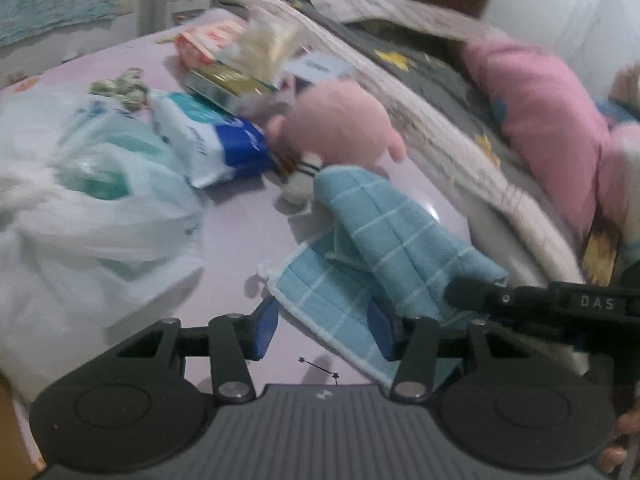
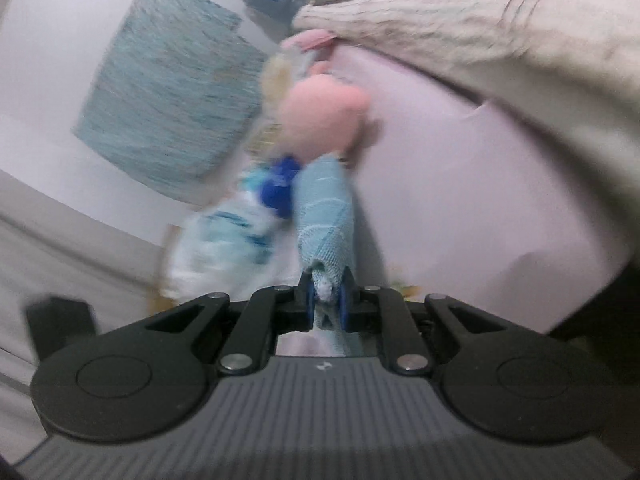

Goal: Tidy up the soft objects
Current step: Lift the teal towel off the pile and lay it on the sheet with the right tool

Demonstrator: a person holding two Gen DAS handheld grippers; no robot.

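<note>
The right hand-held gripper [image 2: 325,306] was clamped on a corner of the blue checked cloth [image 1: 376,240], lifting it off the lilac worktop [image 1: 236,240] beside the pink plush toy [image 1: 340,124]. The left hand-held gripper [image 1: 322,330] stood partly open astride the cloth's near edge, pads not pressing.

The only lettering clear enough to read is "DAS" in pale capitals on the black bar [image 1: 592,304] reaching in from the right just ahead of the left gripper's [image 1: 320,330] right finger, while the print on the packets beyond is too blurred to read.
</note>
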